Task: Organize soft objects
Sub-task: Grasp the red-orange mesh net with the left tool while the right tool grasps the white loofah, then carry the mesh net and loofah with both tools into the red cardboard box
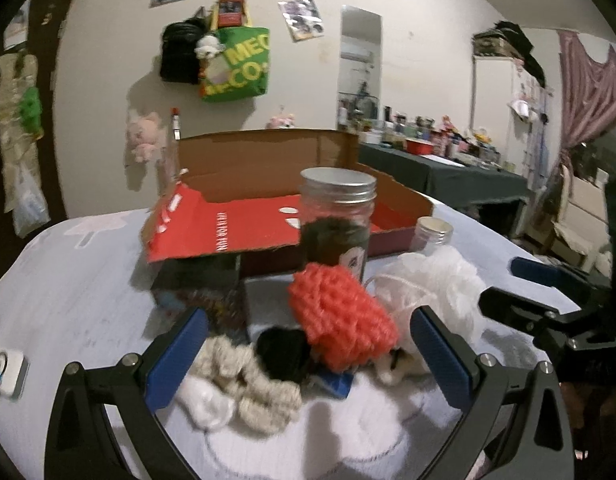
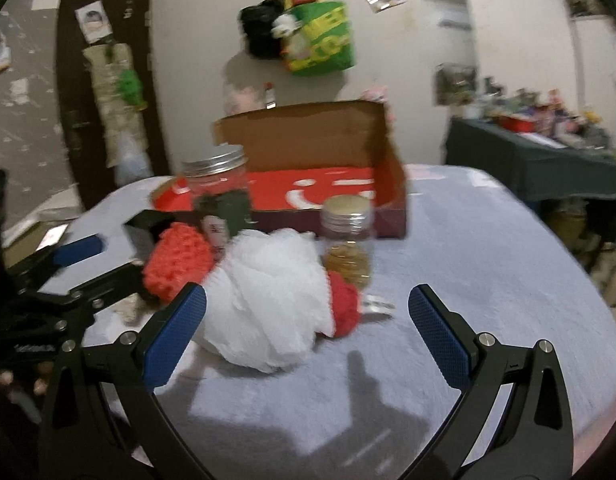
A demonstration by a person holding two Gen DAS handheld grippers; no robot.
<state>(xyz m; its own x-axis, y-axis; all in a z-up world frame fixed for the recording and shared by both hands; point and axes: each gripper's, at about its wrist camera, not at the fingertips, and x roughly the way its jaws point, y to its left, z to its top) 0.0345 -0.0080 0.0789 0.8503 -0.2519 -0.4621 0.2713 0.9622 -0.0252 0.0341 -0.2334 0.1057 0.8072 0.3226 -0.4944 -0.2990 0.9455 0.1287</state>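
Left gripper (image 1: 308, 344), jaws wide and empty, faces the red knit (image 1: 341, 316) just ahead; right gripper (image 2: 308, 332), equally wide and empty, faces the white pouf (image 2: 268, 300).

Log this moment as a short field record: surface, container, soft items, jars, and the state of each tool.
surface: table under a pale blue cloth
container: open red cardboard box, nothing visible inside
soft items: red knitted piece, white mesh puff, beige knit item, black soft item, all piled in front of the box
jars: tall lidded jar with dark contents; small lidded jar with golden contents
left tool: open, fingers either side of the pile, gripping nothing
right tool: open, facing the white puff, gripping nothing
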